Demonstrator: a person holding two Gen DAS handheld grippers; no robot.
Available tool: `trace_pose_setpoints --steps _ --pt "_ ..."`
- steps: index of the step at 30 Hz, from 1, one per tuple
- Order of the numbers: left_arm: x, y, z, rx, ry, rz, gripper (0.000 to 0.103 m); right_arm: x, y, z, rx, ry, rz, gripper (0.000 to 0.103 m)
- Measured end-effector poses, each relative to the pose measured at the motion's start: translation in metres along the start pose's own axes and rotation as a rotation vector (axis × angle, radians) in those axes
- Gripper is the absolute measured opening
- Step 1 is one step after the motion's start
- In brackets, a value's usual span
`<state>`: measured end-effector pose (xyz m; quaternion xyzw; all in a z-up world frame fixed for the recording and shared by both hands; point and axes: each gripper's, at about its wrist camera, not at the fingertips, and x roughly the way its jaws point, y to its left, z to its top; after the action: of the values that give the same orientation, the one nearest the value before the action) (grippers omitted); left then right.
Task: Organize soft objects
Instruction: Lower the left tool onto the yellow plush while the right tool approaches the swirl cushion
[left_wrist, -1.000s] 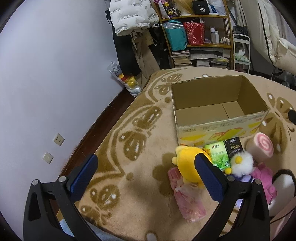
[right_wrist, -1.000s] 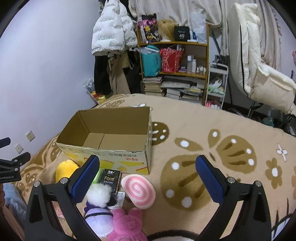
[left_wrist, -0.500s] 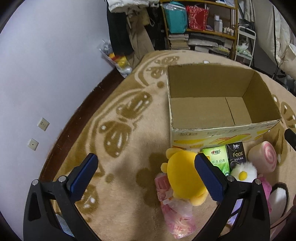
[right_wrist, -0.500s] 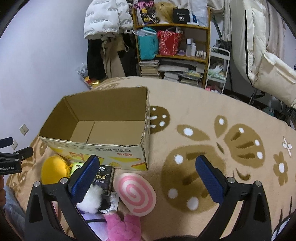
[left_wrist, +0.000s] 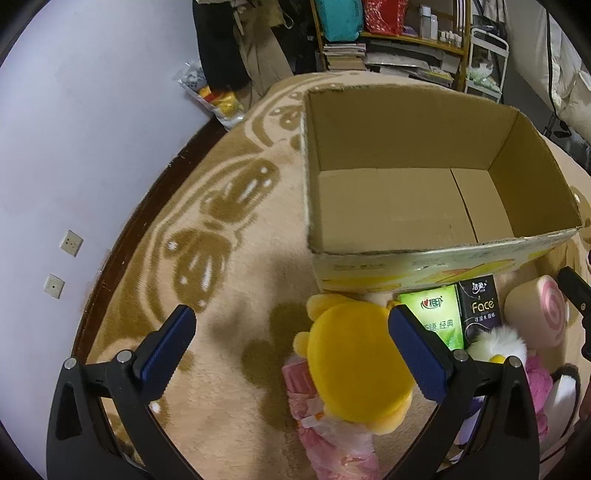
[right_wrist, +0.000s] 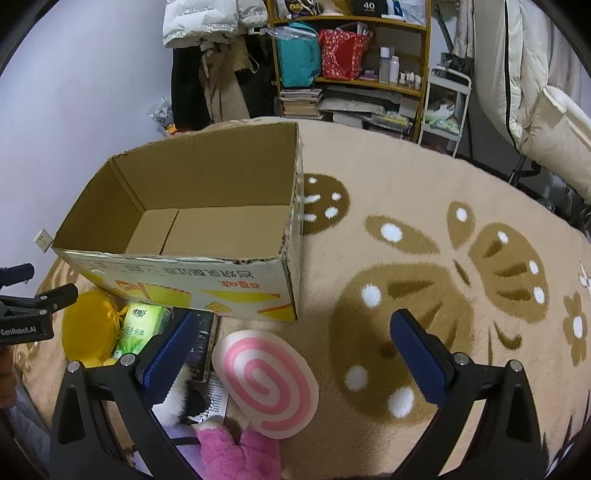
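Note:
An open, empty cardboard box (left_wrist: 406, 254) (right_wrist: 184, 280) stands on the rug. In front of it lie a yellow plush (left_wrist: 354, 365) (right_wrist: 88, 328), a green tissue pack (left_wrist: 436, 317) (right_wrist: 142, 325), a black "Face" pack (left_wrist: 478, 306), a pink swirl cushion (right_wrist: 266, 380) (left_wrist: 543, 314), a pink plush (right_wrist: 236, 450) and a pink bag (left_wrist: 332, 443). My left gripper (left_wrist: 291, 347) is open above the yellow plush. My right gripper (right_wrist: 295, 350) is open above the swirl cushion.
A beige patterned rug (right_wrist: 443, 258) covers the floor. The wall with sockets (left_wrist: 72, 242) is at the left. Shelves (right_wrist: 351, 55), hanging coats and a white chair (right_wrist: 546, 110) stand at the back. The left gripper shows at the right wrist view's left edge (right_wrist: 22, 306).
Both grippers have moved forward and down toward the pile of soft things; the box and toys look larger. Both stay open and empty.

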<state>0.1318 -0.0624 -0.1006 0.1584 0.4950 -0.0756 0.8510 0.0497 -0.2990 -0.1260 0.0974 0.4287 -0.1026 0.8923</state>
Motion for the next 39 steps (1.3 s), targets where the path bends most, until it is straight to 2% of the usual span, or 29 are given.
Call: trace_pose_setpoints --steps 7,26,33,37,39 --pt "0.013 -0.011 -0.001 0.011 0.031 -0.011 0.103 0.012 -0.002 -0.003 0.011 0.044 0.030 0.103" --pt "0.036 -0.030 -0.014 0.042 0.134 -0.114 0.103 0.030 0.007 -0.011 -0.030 0.134 0.039 0.103" --pt "0.045 -0.042 -0.018 0.095 0.175 -0.095 0.103 0.033 0.008 -0.012 -0.037 0.150 0.032 0.102" --pt "0.047 -0.041 -0.016 0.084 0.185 -0.099 0.103 0.035 0.007 -0.013 -0.035 0.158 0.029 0.102" --pt "0.052 -0.038 -0.015 0.072 0.194 -0.103 0.103 0.034 0.006 -0.013 -0.028 0.159 0.037 0.099"
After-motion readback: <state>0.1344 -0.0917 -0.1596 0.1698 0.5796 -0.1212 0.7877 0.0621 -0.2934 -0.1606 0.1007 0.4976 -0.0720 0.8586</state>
